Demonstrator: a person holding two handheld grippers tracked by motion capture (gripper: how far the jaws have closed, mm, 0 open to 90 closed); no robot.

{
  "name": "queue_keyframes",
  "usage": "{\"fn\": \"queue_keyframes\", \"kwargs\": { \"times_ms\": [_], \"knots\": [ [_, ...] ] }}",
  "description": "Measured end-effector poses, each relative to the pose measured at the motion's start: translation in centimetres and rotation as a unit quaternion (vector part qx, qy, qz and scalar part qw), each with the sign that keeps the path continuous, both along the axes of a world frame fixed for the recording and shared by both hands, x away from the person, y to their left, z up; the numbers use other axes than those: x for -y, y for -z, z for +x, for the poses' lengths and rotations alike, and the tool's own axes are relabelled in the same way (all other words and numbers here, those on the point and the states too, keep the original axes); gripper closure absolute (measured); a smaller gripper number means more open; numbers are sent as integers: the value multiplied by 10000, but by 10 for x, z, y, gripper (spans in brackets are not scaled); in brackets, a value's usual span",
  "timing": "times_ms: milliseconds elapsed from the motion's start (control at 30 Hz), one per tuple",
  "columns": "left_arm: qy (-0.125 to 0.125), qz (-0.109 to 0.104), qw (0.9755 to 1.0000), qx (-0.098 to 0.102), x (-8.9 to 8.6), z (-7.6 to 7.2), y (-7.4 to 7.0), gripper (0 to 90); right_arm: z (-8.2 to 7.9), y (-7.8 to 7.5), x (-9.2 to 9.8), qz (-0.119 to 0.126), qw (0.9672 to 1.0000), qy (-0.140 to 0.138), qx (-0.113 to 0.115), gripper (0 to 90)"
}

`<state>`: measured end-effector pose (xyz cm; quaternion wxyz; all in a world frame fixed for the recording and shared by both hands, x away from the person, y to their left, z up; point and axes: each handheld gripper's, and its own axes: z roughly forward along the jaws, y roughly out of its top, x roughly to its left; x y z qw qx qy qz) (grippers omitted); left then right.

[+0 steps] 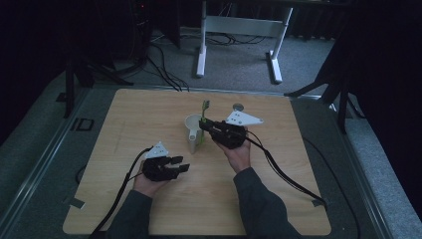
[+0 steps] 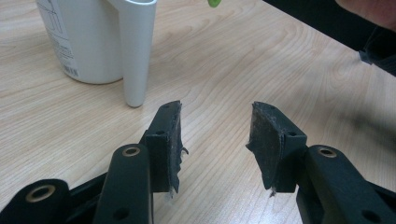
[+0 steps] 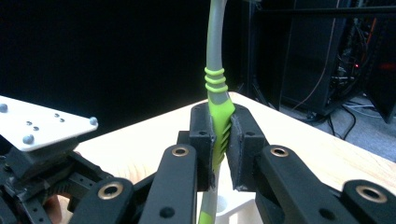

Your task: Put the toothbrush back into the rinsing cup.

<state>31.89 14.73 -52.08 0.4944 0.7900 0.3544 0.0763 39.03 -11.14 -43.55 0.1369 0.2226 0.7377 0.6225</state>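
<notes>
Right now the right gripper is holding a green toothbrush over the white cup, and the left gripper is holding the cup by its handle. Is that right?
Not quite. The left gripper holds nothing: the left gripper view shows its jaws open over bare table, apart from the white cup. The rest is right: the right gripper is shut on the green toothbrush above the cup.

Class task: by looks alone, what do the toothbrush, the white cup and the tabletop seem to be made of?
Toothbrush: probably plastic, with a ribbed green grip that looks rubbery.
White cup: smooth, slightly glossy; plastic or ceramic, hard to say.
Tabletop: pale wood or wood-look laminate, matte, with visible grain lines.
</notes>
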Motion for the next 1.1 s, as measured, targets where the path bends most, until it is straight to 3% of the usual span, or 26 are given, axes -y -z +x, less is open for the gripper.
{"fn": "queue_keyframes", "kwargs": {
  "times_ms": [400,800,1100],
  "knots": [
    [17,29,10000,2,0,0,0,548,6,-2,-7,129,9999,31,-1,811],
    [11,9,10000,26,-1,0,-1,548,12,-8,-27,49,9999,-1,136,811],
    [7,13,10000,18,-1,0,-1,548,17,-3,-28,47,9999,119,111,811]
  ]
}}
